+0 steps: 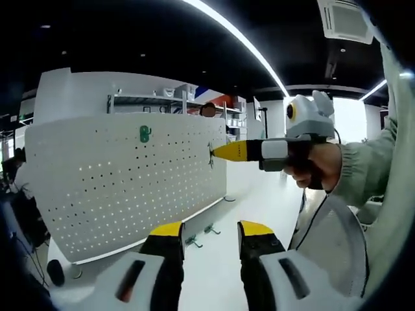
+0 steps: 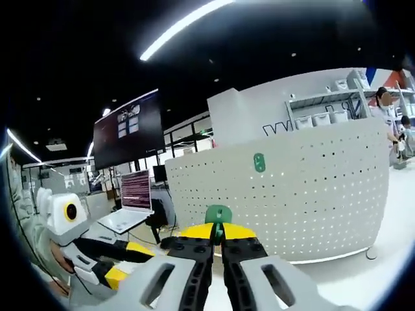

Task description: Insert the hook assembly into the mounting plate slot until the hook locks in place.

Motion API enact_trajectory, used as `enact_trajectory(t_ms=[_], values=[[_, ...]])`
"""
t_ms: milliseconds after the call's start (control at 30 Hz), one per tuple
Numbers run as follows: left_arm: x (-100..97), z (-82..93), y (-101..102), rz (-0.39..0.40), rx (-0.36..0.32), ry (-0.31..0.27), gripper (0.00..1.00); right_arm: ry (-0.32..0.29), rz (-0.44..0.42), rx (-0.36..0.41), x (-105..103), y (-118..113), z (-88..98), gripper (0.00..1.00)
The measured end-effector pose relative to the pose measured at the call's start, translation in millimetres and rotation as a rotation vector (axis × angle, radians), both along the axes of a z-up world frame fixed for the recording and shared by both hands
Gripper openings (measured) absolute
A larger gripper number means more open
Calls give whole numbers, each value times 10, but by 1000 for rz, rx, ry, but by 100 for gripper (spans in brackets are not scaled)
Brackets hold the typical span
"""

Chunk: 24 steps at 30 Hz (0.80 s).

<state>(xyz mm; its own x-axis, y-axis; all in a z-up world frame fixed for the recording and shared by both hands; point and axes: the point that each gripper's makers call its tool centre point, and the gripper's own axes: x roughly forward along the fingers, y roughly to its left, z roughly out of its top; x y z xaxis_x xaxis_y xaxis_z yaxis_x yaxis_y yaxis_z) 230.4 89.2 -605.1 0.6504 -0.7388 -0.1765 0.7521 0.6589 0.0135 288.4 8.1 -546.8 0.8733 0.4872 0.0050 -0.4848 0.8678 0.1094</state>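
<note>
One green hook [image 2: 218,214] is clamped in the right gripper [image 2: 217,241], facing the pegboard [image 2: 311,188]; left gripper [image 1: 209,232] released.
We square its prongs to one hole row, then press straight in until it seats.

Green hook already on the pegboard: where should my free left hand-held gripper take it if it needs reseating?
Probably by the green hook's two narrow sides, coming straight at the front of the pegboard. The hook sits upright and flat against the panel, taller than wide, so only its front and side edges are reachable. The left hand-held gripper is open and already faces the panel.
</note>
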Motion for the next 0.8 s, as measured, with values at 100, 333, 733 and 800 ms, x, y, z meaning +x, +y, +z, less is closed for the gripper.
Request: enact_trajectory(t_ms=[100, 333, 733, 800], values=[[5, -11, 24, 5, -2, 3, 34, -44, -31, -92, 42, -49, 23, 2], [7, -26, 74, 12, 8, -3, 34, -60, -52, -128, 115, -91, 17, 2], [-31, -40, 145, 26, 11, -1, 34, -83, -86, -180, 290, -143, 48, 2], [-36, -41, 155, 27, 13, -1, 34, -79, -90, -159, 327, -155, 58, 2]])
